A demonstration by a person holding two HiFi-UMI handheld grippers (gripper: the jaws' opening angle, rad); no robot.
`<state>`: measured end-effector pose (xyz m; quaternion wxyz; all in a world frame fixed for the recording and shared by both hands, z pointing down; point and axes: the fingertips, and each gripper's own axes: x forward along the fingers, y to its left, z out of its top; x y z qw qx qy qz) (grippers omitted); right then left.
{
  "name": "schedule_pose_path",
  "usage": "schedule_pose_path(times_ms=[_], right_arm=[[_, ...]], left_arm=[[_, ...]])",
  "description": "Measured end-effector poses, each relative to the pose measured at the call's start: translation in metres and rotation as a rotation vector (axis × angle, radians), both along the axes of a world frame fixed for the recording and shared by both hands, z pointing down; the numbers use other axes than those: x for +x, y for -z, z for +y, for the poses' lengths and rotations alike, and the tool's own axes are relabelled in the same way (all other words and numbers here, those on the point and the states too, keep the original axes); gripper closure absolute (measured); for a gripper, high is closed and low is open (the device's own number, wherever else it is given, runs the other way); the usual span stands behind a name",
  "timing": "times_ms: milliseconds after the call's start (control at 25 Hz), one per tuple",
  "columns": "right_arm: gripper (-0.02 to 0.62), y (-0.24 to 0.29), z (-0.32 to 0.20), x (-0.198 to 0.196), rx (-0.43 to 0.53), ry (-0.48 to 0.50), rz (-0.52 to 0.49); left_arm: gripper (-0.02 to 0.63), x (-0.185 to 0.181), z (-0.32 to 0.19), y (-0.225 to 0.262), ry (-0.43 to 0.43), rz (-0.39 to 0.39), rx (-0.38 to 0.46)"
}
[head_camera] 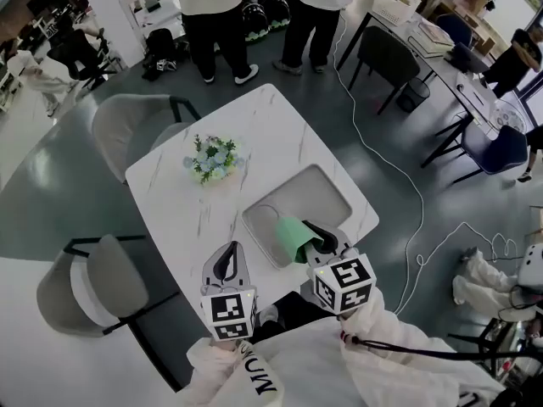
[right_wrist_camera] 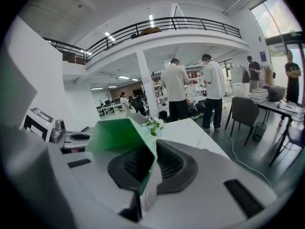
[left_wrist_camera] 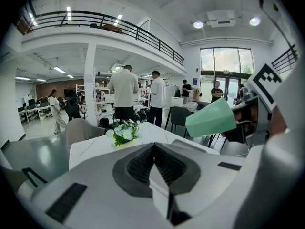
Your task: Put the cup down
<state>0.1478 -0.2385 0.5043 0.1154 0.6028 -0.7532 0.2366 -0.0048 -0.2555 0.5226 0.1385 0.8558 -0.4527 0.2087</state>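
Note:
My right gripper (head_camera: pixel 316 232) is shut on the wall of a green paper cup (head_camera: pixel 295 236), which lies tilted on its side over the near part of a grey tray (head_camera: pixel 327 185) on the white marble table (head_camera: pixel 259 121). In the right gripper view the cup (right_wrist_camera: pixel 116 135) is pinched between the jaws of this gripper (right_wrist_camera: pixel 150 149). My left gripper (head_camera: pixel 227 263) hangs at the table's front edge, left of the tray, shut and empty. From the left gripper (left_wrist_camera: pixel 153 152) the cup (left_wrist_camera: pixel 212 118) shows up at the right.
A small bunch of white and blue flowers (head_camera: pixel 212 159) stands on the table left of the tray. Grey chairs (head_camera: pixel 127 125) flank the table's left side. Two people (head_camera: pixel 216 24) stand beyond the far corner. A white cable (head_camera: pixel 407 185) runs over the floor at the right.

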Motion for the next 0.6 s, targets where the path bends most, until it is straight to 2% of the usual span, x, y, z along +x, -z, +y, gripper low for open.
schedule_pose_path(times_ms=[400,600], right_arm=[[0.575,-0.047,-0.035,-0.001,-0.113,0.122,0.075],[0.575,-0.075,-0.047,-0.003,-0.188,0.198,0.133]], left_arm=[[0.596,-0.008,-0.024,-0.040,0.107,-0.015,-0.075],[0.596,-0.008,-0.032,-0.056,0.139,-0.026,-0.085]])
